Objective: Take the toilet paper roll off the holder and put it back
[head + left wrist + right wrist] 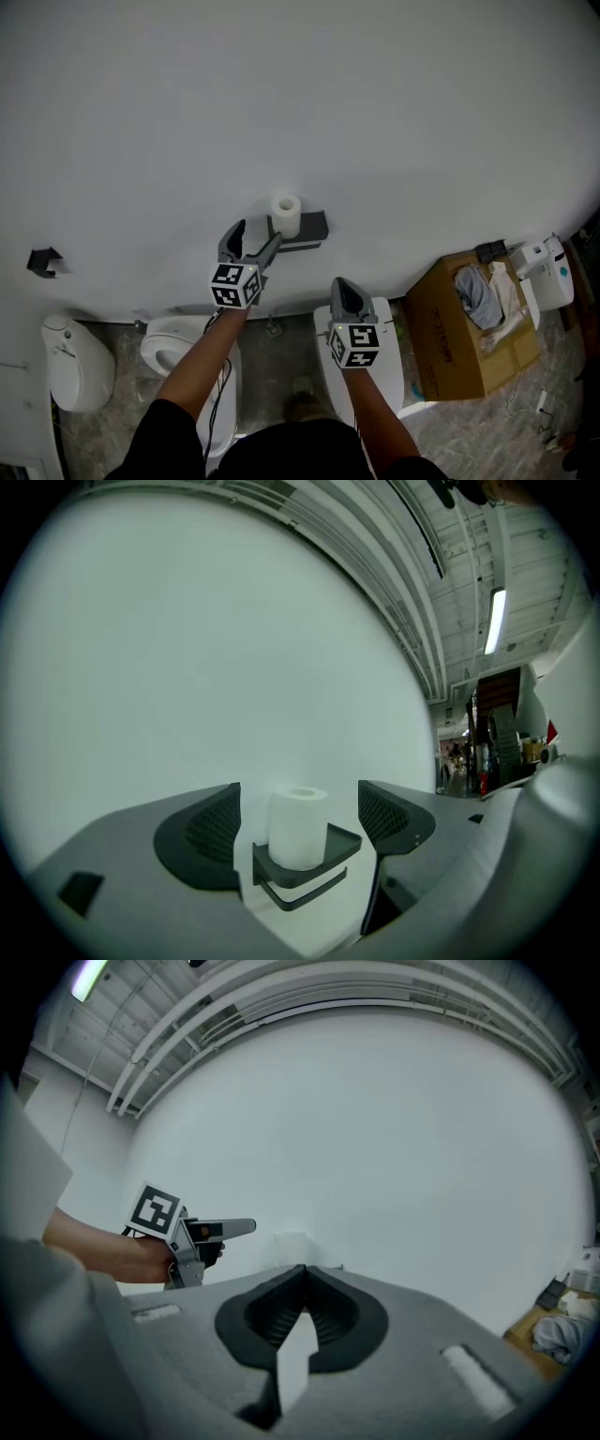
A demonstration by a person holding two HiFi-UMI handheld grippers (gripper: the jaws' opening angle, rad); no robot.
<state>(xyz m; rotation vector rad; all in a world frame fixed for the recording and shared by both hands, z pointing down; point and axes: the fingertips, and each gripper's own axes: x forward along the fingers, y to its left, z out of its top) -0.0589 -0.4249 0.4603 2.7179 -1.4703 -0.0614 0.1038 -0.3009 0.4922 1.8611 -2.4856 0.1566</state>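
Wall bracket (44, 262): small dark fitting on the white wall, far left of the holder and a little lower.
White bin (67, 361): rounded white unit on the floor, far left of the holder and well below it.
Toilet bowl (173, 349): white, on the floor below and left of the holder, partly covered by the left forearm.
Left gripper (259, 232): just left of the holder and pointed at it; jaws spread wide. In the left gripper view the roll shows in the gap between them, with neither pad touching it.
Toilet paper roll (287, 215): white, upright on the left part of the holder, clear of both grippers.
Holder (311, 228): dark shelf fixed to the white wall, with a thin bar under it.
Right gripper (342, 284): below and slightly right of the holder, well apart from it; jaws pressed together tip to tip, nothing between them.
Second toilet (386, 361): white, below and right of the holder, behind the right gripper.
Cardboard box (448, 339): open, on the floor far right of the holder and lower; grey cloth and pale items inside.
White device (548, 270): beside the box, farthest right of the holder.
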